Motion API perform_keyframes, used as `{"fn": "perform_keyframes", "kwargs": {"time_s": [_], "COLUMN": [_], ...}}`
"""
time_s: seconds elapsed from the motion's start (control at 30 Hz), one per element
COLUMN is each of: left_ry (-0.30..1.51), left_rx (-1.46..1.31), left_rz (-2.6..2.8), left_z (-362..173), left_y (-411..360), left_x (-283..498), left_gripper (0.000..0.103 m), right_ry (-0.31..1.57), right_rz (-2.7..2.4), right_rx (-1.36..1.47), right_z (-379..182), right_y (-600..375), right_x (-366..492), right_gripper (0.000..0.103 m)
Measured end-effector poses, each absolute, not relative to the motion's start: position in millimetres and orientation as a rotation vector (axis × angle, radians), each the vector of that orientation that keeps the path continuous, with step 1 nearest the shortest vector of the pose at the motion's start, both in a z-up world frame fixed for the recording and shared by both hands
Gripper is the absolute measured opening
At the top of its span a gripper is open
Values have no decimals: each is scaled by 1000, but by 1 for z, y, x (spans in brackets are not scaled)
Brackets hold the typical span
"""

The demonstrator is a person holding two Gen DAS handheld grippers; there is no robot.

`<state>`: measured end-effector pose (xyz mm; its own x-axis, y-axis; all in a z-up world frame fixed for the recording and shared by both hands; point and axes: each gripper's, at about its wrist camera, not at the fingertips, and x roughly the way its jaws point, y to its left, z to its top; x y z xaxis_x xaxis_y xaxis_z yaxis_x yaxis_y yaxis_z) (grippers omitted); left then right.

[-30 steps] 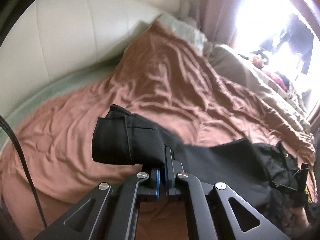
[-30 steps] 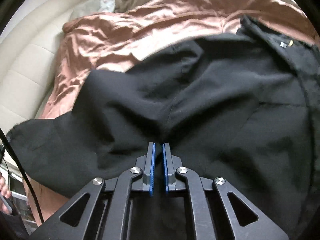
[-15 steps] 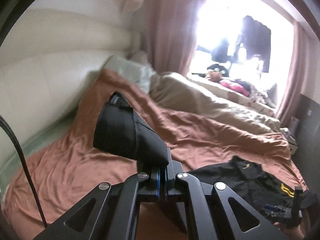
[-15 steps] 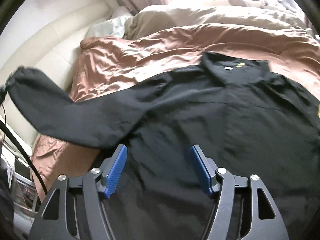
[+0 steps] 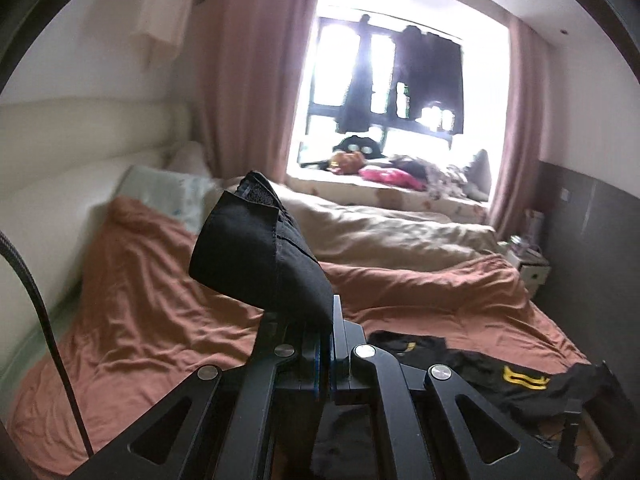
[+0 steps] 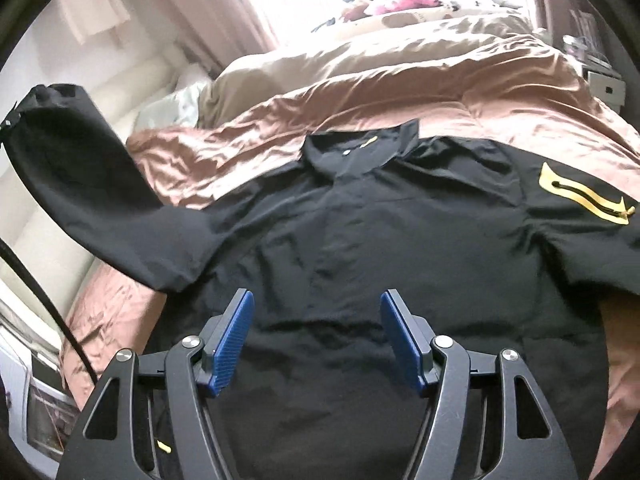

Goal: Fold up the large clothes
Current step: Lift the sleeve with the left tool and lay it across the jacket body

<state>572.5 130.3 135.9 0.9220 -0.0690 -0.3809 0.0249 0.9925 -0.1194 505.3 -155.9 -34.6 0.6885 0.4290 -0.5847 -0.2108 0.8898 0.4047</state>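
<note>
- step in hand: sleeve fold. the left gripper (image 5: 326, 344) has its fingers pressed together on the cuff end of the one sleeve (image 6: 80, 168) that is lifted off the bed.
- the black shirt (image 6: 360, 240) lies front-up on the brown duvet (image 6: 360, 92), collar (image 6: 360, 148) toward the window.
- the right gripper (image 6: 316, 336) hovers over the lower body of the shirt; its jaws have just been opening and now stand spread, nothing between them.
- next move, i judge: carry the raised sleeve across the chest and lay it flat, no twist.
- count: one shirt, two grippers, two duvets (brown, beige), one yellow emblem (image 6: 584, 196) plainly seen; the pale thing by the headboard is probably one pillow.
</note>
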Motion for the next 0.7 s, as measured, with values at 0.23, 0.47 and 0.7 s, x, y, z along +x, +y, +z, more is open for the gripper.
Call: {"fn": "perform_keyframes", "kwargs": {"time_s": [0.23, 0.47, 0.7], "left_ry": [427, 496, 592], "left_rx": [-45, 0, 34], "left_rz": [-145, -250, -374], "left_z": [135, 107, 73], "left_y": [38, -48, -107], "left_x": [595, 619, 637], "left_gripper": [2, 2, 2], "right_ry": [724, 737, 725], "right_rz": [279, 256, 277], "right_rx": [381, 487, 570], "right_z": [-54, -55, -50], "right_y": [-188, -217, -237], "right_x": [506, 508, 517], "right_gripper": [64, 64, 64]}}
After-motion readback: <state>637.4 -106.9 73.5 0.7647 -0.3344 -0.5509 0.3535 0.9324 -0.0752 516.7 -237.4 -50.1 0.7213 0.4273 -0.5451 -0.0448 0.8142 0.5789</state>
